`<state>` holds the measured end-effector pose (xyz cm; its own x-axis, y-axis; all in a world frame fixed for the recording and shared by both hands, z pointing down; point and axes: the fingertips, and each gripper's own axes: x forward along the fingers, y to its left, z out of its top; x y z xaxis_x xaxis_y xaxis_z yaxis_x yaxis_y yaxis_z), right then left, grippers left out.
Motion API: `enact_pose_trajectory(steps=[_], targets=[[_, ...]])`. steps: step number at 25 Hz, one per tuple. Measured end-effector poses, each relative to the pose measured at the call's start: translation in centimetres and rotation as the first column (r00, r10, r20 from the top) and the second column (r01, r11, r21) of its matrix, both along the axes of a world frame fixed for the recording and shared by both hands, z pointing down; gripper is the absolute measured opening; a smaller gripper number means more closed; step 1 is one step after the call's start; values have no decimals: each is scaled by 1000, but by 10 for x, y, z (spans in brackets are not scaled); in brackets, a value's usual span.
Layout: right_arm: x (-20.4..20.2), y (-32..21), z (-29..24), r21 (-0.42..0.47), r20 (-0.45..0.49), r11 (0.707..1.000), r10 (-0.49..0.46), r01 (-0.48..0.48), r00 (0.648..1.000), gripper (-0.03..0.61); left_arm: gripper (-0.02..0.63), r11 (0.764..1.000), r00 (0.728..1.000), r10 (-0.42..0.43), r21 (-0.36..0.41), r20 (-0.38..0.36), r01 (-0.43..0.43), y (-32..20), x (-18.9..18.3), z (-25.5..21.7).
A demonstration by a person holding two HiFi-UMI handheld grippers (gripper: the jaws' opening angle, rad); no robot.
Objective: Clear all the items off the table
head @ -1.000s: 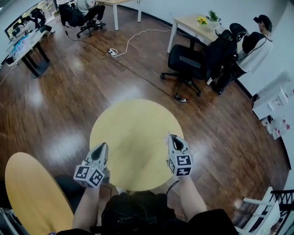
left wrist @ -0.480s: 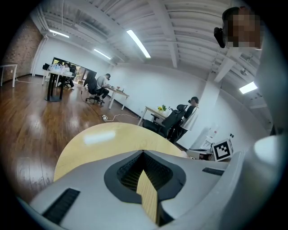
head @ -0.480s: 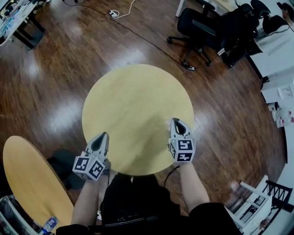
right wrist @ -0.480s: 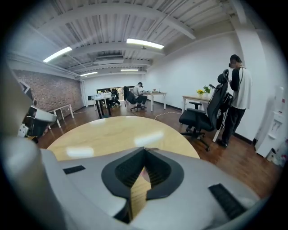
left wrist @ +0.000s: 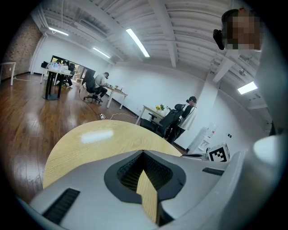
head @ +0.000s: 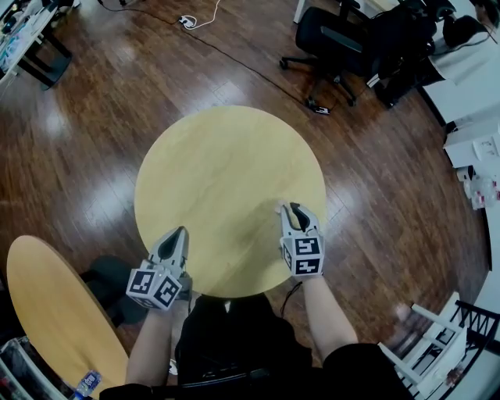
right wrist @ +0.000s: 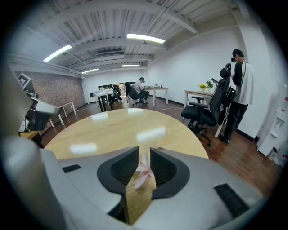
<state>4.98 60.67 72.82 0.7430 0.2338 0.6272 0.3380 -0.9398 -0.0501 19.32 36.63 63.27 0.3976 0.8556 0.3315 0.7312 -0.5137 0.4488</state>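
Observation:
The round yellow table (head: 226,164) is bare except for one small pink scrap (right wrist: 143,173). That scrap lies in the narrow gap of my right gripper (right wrist: 140,155), whose jaws have just been opening; the pads stand slightly apart and do not press on it. In the head view my right gripper (head: 290,209) sits over the table's near right edge. My left gripper (head: 178,233) hovers at the near left edge, shut with nothing between its jaws. In the left gripper view the left gripper (left wrist: 143,153) has its tips meeting over the table (left wrist: 90,141).
A second yellow table (head: 55,312) stands at the lower left with a bottle (head: 87,383) by it. Black office chairs (head: 336,39) and a cable (head: 199,16) are beyond the table. A white chair (head: 430,344) stands at the lower right. A person (right wrist: 243,85) stands behind a chair.
Both grippers have sunk towards the table's near edge, and the head view has tilted further down. The right jaws, shut before, now stand slightly apart.

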Motion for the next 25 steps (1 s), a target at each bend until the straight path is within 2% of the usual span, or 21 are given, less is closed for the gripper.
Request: enact_pose_trajectory(steps=[5, 9, 13, 18, 25], targets=[[-1, 3, -20, -17, -24, 1000, -6, 5, 1000, 84, -2, 1000, 1000, 21, -12, -12, -22, 14, -3, -11], [-2, 13, -54, -41, -88, 999, 26, -29, 996, 83, -2, 998, 999, 17, -52, -45, -20, 20, 4, -33], [-2, 24, -97, -91, -176, 994, 43, -60, 983, 83, -2, 991, 993, 17, -130, -116, -32, 20, 14, -68], [1, 28, -155, -159, -290, 983, 48, -97, 956, 83, -2, 974, 971, -3, -220, -241, -51, 18, 24, -114], [-11, 4, -190, -202, -341, 969, 69, -144, 937, 83, -2, 955, 953, -2, -282, -304, -88, -3, 33, -148]])
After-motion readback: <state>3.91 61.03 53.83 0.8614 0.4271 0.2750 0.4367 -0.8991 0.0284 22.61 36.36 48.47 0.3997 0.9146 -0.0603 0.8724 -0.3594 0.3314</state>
